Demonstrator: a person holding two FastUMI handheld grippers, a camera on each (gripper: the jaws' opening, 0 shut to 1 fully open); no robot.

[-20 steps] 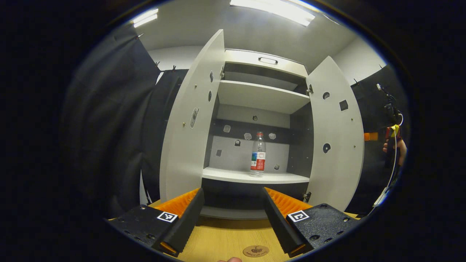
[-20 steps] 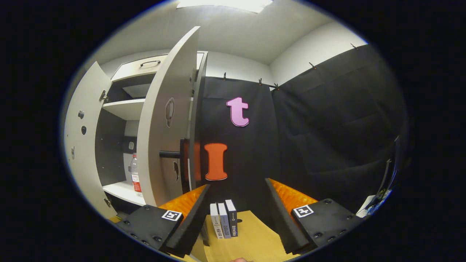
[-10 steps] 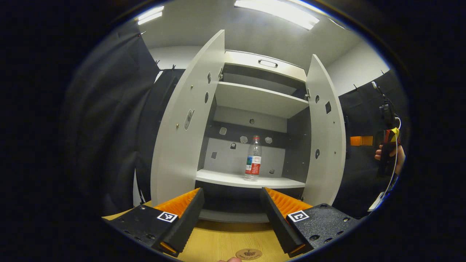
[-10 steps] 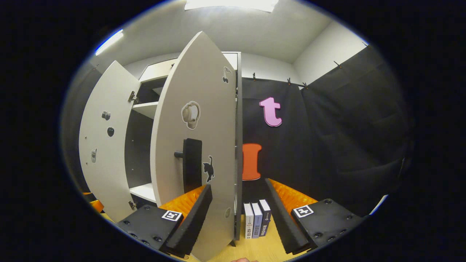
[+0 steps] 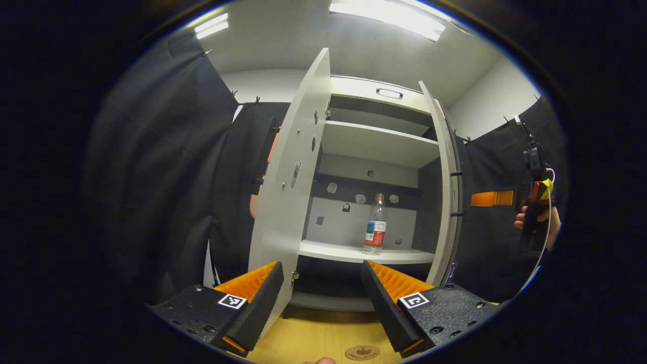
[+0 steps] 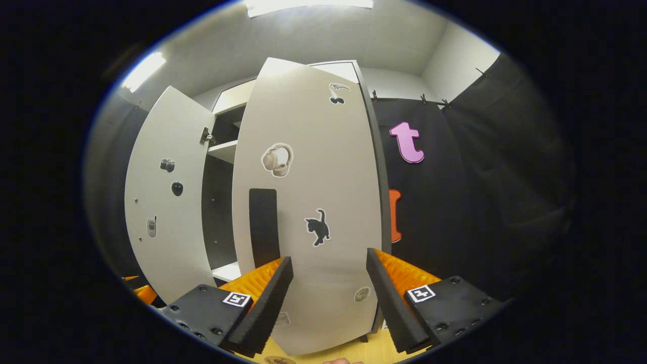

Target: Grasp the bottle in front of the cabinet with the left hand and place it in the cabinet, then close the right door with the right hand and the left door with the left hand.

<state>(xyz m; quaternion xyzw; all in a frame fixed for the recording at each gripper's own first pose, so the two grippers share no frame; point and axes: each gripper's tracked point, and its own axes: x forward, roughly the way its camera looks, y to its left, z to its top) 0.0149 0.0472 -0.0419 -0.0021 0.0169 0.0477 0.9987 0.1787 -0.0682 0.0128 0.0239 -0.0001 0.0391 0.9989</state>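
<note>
Bottle [image 5: 375, 223] is sitting mid-frame inside the cabinet [image 5: 380, 144]; right door [image 6: 308, 202] is partway shut, left door [image 5: 289, 177] is standing open; right gripper [image 6: 327, 293] and left gripper [image 5: 321, 298] are both spread, grasping nothing.

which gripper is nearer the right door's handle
Right. The right gripper faces the right door up close, its black handle just above the left finger. The left gripper sits back over the table, facing the open shelves.
</note>
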